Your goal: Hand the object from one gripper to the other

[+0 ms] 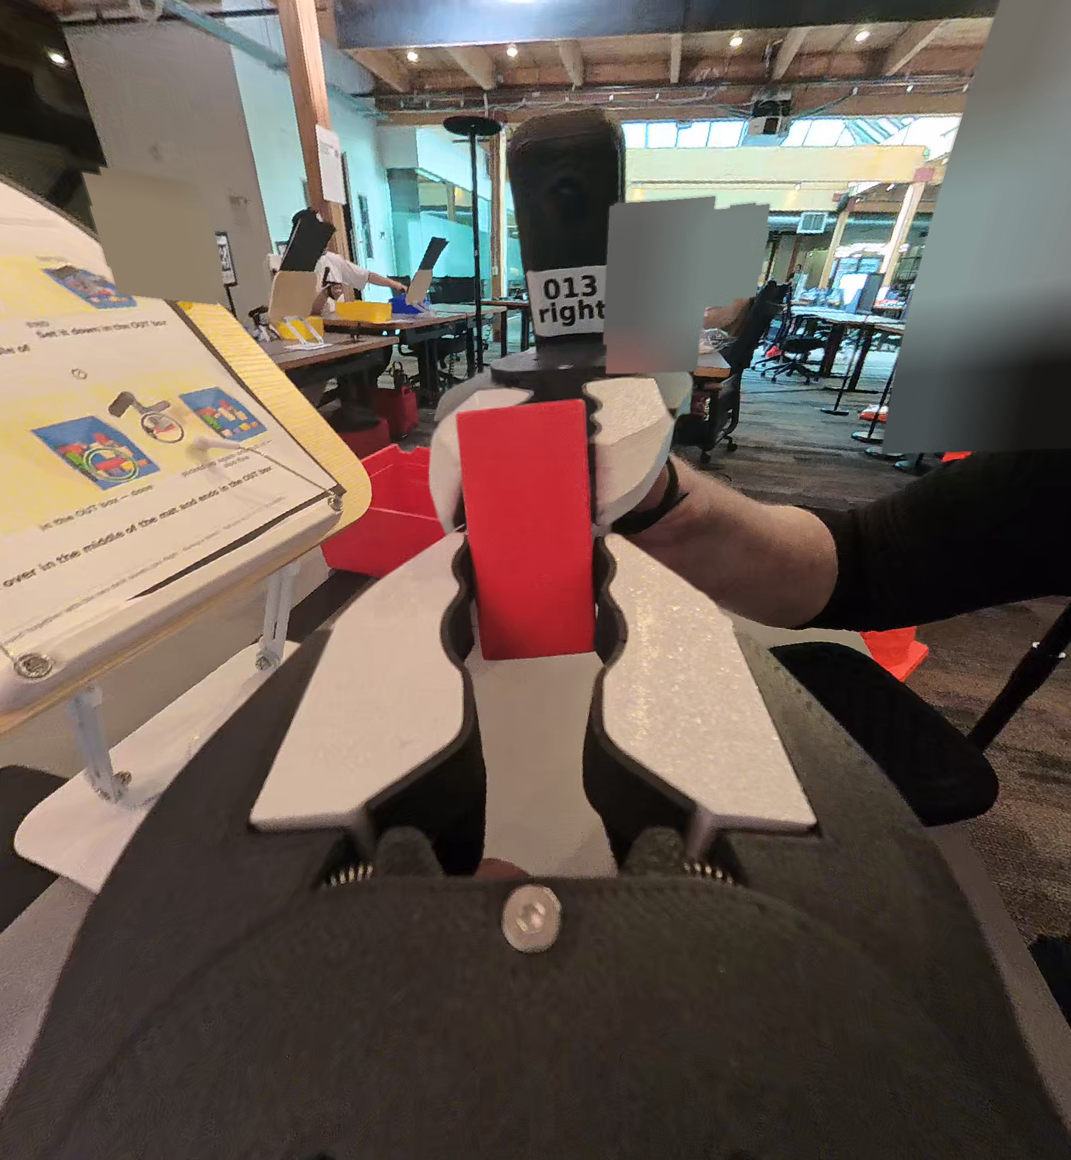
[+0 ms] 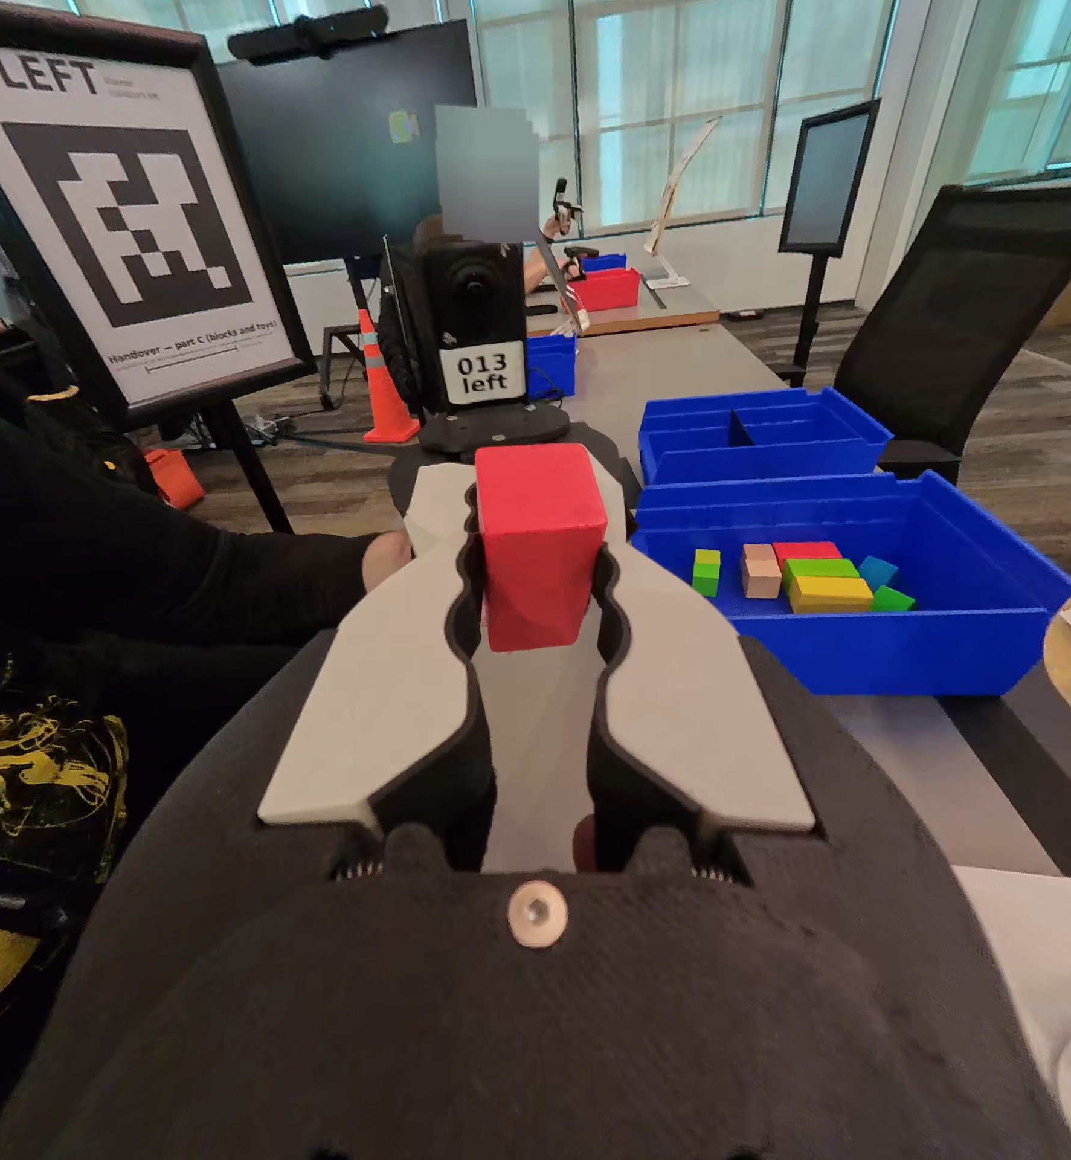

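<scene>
We grip 1 red block with 2 grippers, mid-air.
Our left gripper (image 1: 533, 602) clamps the near end of the red block (image 1: 529, 533), pads pressed on both sides; our right gripper (image 2: 536, 596) clamps the opposite end, facing it. At right, a blue bin (image 2: 897, 653) on the table holds 7 small coloured blocks (image 2: 827, 580).
</scene>
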### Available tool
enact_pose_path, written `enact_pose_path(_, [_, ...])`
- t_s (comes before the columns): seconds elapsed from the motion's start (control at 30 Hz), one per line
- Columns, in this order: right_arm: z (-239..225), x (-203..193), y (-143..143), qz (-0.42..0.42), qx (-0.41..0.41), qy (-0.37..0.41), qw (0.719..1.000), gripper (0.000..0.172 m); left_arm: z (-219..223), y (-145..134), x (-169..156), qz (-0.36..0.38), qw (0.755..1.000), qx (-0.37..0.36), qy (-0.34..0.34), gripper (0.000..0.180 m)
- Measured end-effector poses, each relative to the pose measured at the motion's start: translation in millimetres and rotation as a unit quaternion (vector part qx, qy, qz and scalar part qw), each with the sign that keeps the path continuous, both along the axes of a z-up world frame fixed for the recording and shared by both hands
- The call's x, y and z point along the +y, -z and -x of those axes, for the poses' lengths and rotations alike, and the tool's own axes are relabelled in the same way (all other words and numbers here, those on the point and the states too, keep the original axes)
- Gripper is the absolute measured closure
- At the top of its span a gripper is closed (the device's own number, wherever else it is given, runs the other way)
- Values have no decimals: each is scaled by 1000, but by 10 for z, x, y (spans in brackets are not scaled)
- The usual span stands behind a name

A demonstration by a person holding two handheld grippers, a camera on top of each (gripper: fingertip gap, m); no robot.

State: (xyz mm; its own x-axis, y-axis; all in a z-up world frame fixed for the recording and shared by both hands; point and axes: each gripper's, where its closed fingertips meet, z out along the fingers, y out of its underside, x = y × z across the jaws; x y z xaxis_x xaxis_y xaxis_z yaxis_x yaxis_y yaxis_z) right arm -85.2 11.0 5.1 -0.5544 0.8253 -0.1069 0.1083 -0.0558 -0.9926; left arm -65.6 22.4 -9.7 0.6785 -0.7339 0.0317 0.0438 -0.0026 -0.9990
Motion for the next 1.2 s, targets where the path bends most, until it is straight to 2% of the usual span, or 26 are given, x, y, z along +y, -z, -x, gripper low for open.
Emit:
enact_pose_path(0.13, [-143,47,-75,-5,2,10,1000,141,-101,-47,0,-2,1000,-13,17,145])
enact_pose_path(0.2, [-327,257,-133,-21,-19,44,999,141,-52,-38,16,26,1000,-11,10,124])
enact_pose_path(0.27, [-603,696,-67,-68,-81,108,989,140,83,-25,-22,24,1000,8,-9,145])
enact_pose_path(0.3, [-776,1032,36,-112,-124,162,973,141,168,-9,-41,23,999,17,-22,159])
enact_pose_path(0.33, [-995,1419,195,-162,-182,221,944,141,250,3,-65,24,999,20,-31,172])
enact_pose_path(0.37, [-1266,1818,392,-200,-256,276,905,140,322,16,-88,24,999,20,-39,180])
enact_pose_path(0.4, [-1549,2177,569,-215,-320,321,865,140,384,51,-96,29,998,23,-48,180])
enact_pose_path(0.47, [-2039,2641,913,-178,-419,356,816,140,466,160,-92,48,996,37,-65,180])
enact_pose_path(0.57, [-2631,3063,1455,-135,-532,384,743,140,477,263,-103,60,995,47,-71,180])
enact_pose_path(0.63, [-2893,3186,1779,-123,-585,386,703,140,460,325,-98,66,993,61,-75,180])
enact_pose_path(0.67, [-2964,3221,1914,-119,-600,385,691,140,443,351,-96,71,993,64,-73,180])
enact_pose_path(0.83, [-3068,3281,2363,-119,-652,372,650,140,467,496,-43,99,988,90,-81,180])
enact_pose_path(0.97, [-3064,3341,2549,-117,-671,368,633,140,584,563,-16,113,984,94,-95,180])
enact_pose_path(1.07, [-3103,3411,2574,-130,-682,375,614,140,736,629,-3,124,980,105,-116,180])
enact_pose_path(1.13, [-3121,3434,2574,-135,-686,376,608,140,907,688,20,133,973,121,-144,180])
enact_pose_path(1.2, [-3130,3438,2573,-137,-689,377,604,139,1172,766,66,150,959,150,-190,171])
